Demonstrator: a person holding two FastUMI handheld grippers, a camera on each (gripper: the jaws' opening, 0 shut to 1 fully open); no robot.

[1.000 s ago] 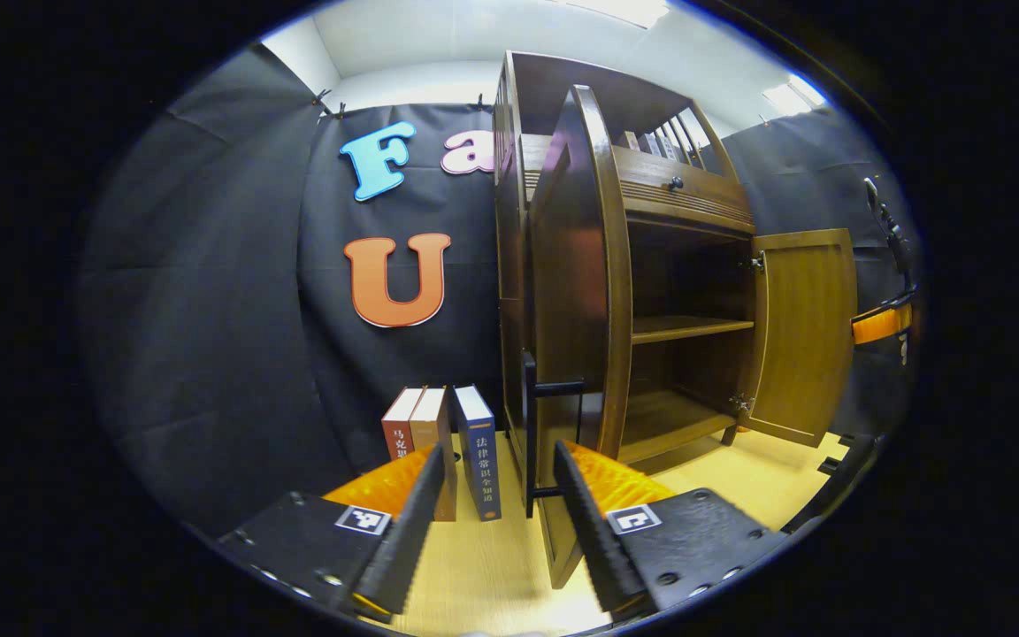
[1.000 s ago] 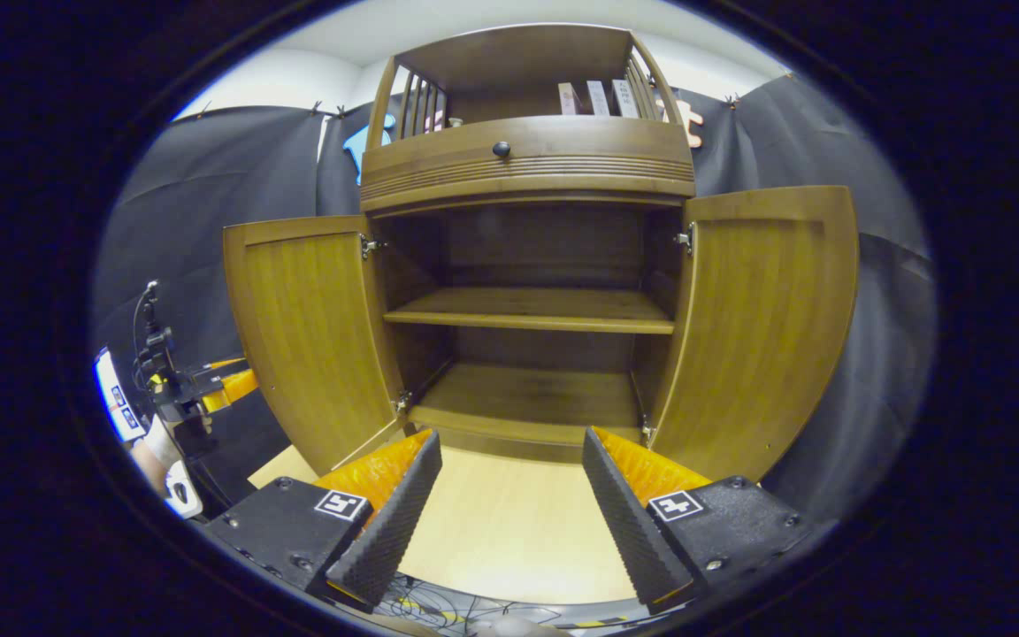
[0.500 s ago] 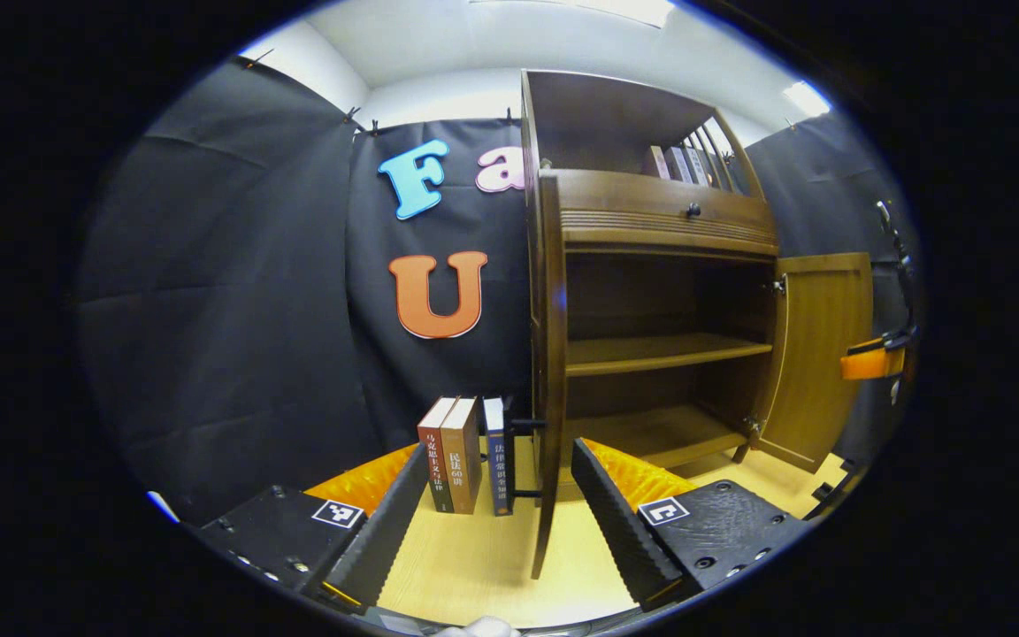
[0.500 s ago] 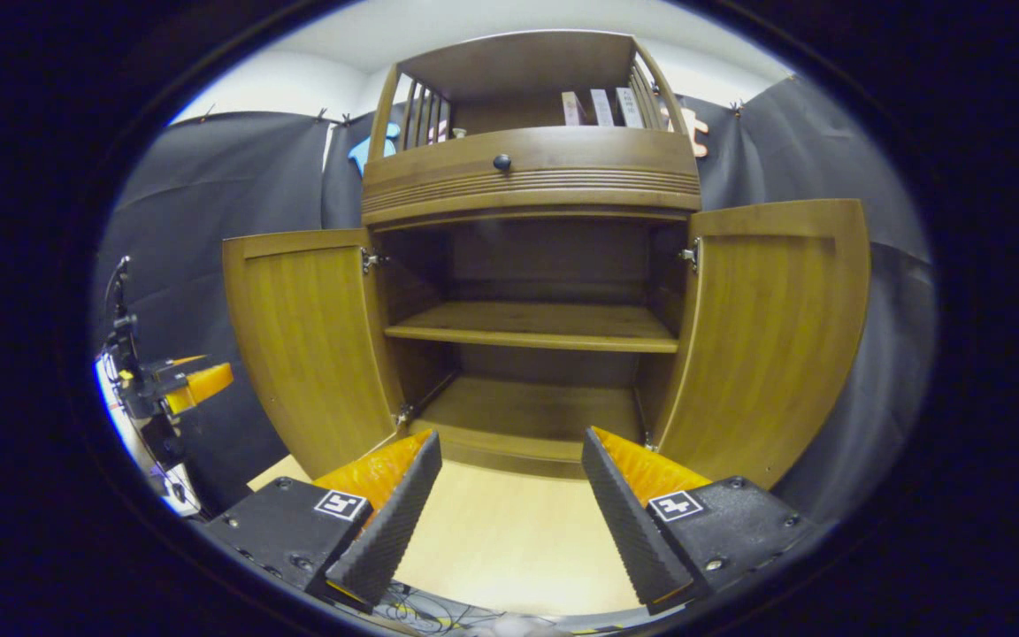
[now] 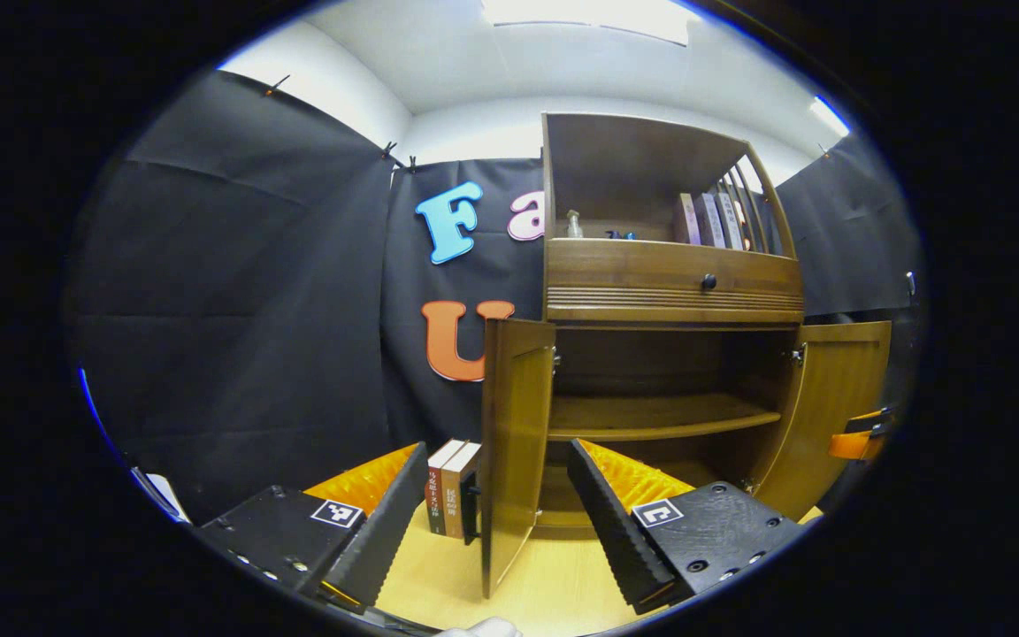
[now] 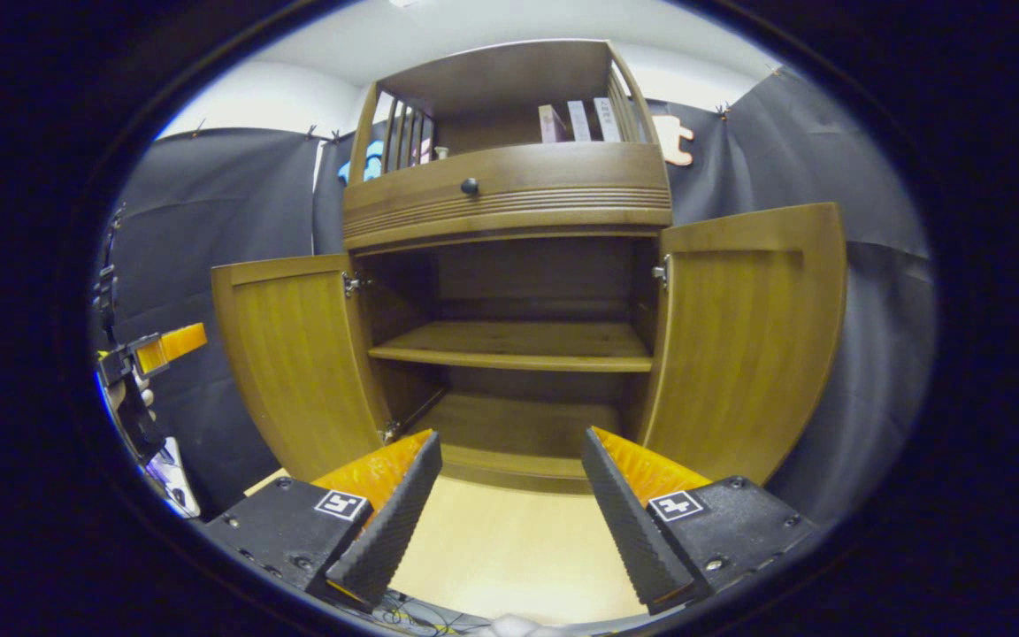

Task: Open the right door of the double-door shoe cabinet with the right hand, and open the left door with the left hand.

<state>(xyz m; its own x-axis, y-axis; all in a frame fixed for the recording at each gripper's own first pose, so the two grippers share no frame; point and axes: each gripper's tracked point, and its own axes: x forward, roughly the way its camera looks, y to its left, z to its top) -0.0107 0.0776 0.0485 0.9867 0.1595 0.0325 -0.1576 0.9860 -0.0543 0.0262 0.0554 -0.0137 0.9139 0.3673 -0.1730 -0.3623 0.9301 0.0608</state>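
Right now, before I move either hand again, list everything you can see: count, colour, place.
Shoe cabinet: one, brown wood, centre, against the black cloth wall.
Left door: one, brown, swung open.
Right door: one, brown, swung open.
Inner shelf: one, brown, bare, midway up the open compartment.
Drawer knob: one, dark, on the drawer above the doors.
Books on top shelf: about three, pale spines, upright at its right end.
Books on floor: at least two, red and tan, upright beside the left door.
Floor: light wood.
Left gripper: one, black and orange, open.
Right gripper: one, black and orange, open.
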